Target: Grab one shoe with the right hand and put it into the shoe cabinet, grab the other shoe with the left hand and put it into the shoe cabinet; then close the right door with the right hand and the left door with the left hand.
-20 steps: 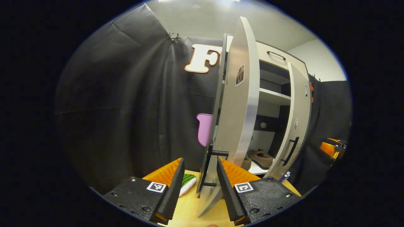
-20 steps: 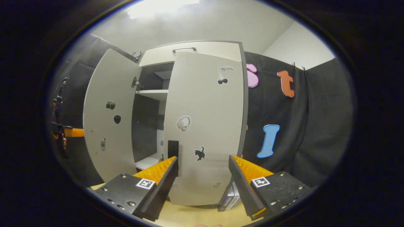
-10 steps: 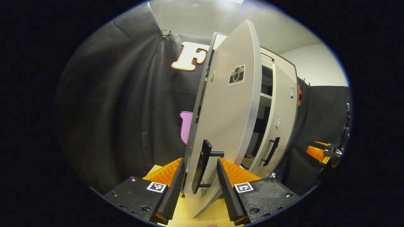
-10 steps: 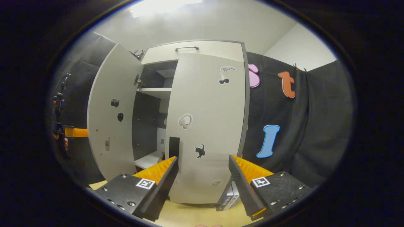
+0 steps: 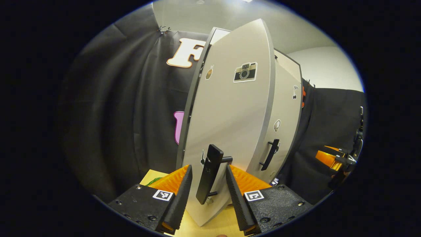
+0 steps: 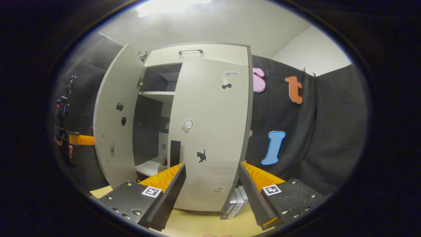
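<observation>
Grey laminate of the left door (image 5: 230,125) is occupying the centre of the left gripper view, edge turned toward the camera. The left gripper (image 5: 206,194), at the bottom centre, is straddling the black left door handle (image 5: 209,173); its fingers are spread, with a gap showing on each side of the bar, so it is gripping nothing. Judgement: the step in hand is closing the left door. Push with the inner face of one finger against the handle or panel, following the hinge arc, and avoid clamping. Further right, the right door (image 5: 286,125) is lying nearly flush with the shoe cabinet.

At the bottom of the right gripper view, the right gripper (image 6: 212,191) is hanging with fingers apart and empty, just short of the right door (image 6: 210,131). The left door (image 6: 115,115) is standing ajar at left, leaving a dark gap. A shoe (image 6: 163,162) is just peeking out low in that gap, on the bottom shelf; the other cannot be made out. Judgement: keep the right gripper clear of the closing seam.
</observation>
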